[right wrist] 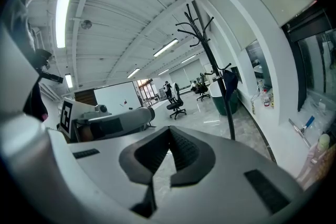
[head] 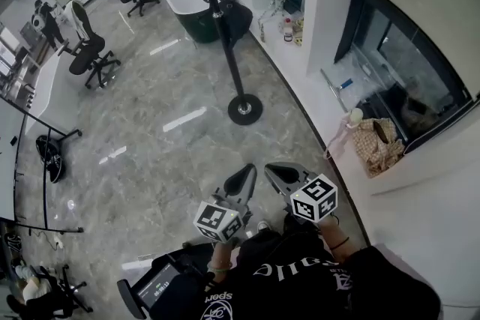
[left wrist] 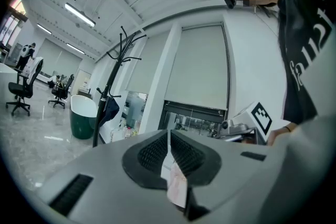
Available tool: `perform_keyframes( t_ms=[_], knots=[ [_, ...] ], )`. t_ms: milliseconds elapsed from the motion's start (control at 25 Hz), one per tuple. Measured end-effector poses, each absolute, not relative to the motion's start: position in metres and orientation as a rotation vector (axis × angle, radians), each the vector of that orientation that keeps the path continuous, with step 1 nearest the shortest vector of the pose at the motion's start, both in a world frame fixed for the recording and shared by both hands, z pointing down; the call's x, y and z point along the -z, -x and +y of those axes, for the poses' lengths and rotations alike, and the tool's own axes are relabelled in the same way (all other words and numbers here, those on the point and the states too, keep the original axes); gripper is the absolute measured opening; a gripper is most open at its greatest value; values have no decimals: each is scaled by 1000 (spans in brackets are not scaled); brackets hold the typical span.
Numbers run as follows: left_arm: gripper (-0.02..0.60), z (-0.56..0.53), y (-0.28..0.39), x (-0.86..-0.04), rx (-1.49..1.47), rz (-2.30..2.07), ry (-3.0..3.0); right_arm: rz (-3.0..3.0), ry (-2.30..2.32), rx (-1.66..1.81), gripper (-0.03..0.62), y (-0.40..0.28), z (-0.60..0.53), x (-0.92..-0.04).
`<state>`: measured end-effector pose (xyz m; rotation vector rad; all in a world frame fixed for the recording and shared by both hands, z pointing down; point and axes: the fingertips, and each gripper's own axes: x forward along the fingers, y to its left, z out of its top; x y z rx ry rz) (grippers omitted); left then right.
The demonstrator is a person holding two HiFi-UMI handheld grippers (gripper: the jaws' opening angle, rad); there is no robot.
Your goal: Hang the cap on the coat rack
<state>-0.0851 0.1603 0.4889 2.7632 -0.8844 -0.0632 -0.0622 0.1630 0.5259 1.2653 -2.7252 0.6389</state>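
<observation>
Down by my waist, in the head view, both claws sit side by side, well apart from the coat rack (head: pixel 232 60) across the marble floor. A dark cap (head: pixel 236 17) already hangs from one of the rack's lower pegs, close against the pole, so I judge the hanging done, and all that looks left is to hold clear. My left gripper (head: pixel 248 171) and right gripper (head: pixel 271 170) both point forward and slightly toward each other, tips near but not touching, with the marker cubes back toward my chest.

Over to the left gripper view: the left gripper (left wrist: pixel 168 134) has its ribbed pads pressed together. A pale pinkish patch shows in the slot below them, and I can't tell whether that is something caught there or just background. I see no cap in these jaws. Beyond them the coat rack (left wrist: pixel 110 92) stands upright with the cap (left wrist: pixel 108 108) dangling beside the pole, next to a green-sided bathtub (left wrist: pixel 83 120).

Now the right gripper view: the right gripper (right wrist: pixel 169 131) is fully closed, pad against pad, with nothing between them, only floor showing through the gap underneath. It is angled upward, looking along the ceiling lights. The coat rack (right wrist: pixel 212 71) rises off to the right, and the cap (right wrist: pixel 229 83) hangs from a peg there, far from my reach.
</observation>
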Motion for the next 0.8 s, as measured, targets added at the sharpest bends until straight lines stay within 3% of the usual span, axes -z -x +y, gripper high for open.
perform_keyframes(
  t_ms=[800],
  knots=[
    [5, 152, 72, -479, 60, -868, -2755, -2712, -1296, -632, 15, 45, 152, -523]
  ],
)
